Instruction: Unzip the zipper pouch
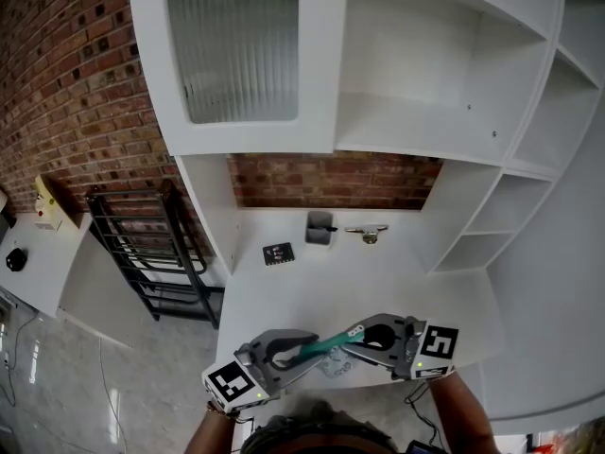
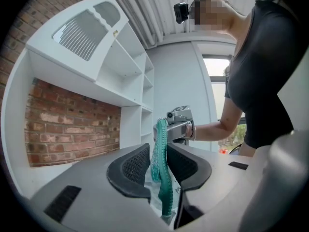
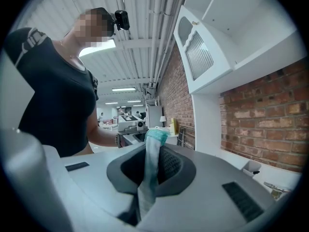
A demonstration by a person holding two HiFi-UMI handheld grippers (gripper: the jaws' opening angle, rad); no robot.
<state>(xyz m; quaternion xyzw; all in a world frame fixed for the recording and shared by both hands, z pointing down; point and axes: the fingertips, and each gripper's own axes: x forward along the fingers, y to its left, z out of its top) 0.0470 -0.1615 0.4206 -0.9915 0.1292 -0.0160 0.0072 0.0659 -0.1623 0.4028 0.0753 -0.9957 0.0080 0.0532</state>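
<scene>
A clear zipper pouch with a teal zipper band hangs in the air between my two grippers, over the front edge of the white desk. My left gripper points right. In the left gripper view its jaws stand slightly apart with the teal band running up between them, loose on one side. My right gripper points left. The right gripper view shows this gripper shut on the pouch's end. The two grippers' tips are close together, facing each other.
At the back of the desk stand a grey holder, a black card and a small metal object. White shelves and a glass-door cabinet rise above. A black rack stands at the left, by the brick wall.
</scene>
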